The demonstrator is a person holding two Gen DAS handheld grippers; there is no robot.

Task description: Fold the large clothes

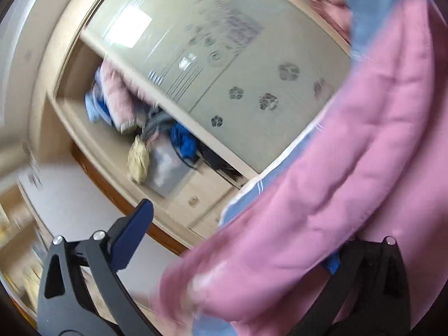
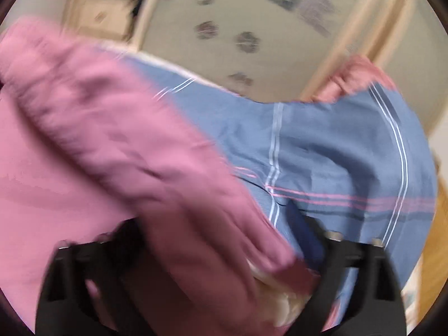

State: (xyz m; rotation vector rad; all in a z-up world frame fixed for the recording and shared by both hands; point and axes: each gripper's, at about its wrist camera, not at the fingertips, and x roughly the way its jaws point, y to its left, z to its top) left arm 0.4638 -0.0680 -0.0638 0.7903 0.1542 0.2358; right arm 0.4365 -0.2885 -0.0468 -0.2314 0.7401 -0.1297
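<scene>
- Left wrist view: the left gripper (image 1: 232, 238) stands with jaws spread wide; its left finger (image 1: 131, 235), lower left, is bare, while the right finger is largely buried under the pink garment (image 1: 350, 168), which fills the right half of the frame. Whether any cloth is pinched cannot be told. A wardrobe (image 1: 196, 201) with a frosted sliding door (image 1: 224, 56) and heaped clothes (image 1: 134, 117) occupies the upper left.
- Right wrist view: the right gripper (image 2: 224, 240), at the lower centre, appears clamped on the pink garment (image 2: 98, 140), though blur obscures the contact. Its blue striped lining (image 2: 322, 151) spreads to the right.
</scene>
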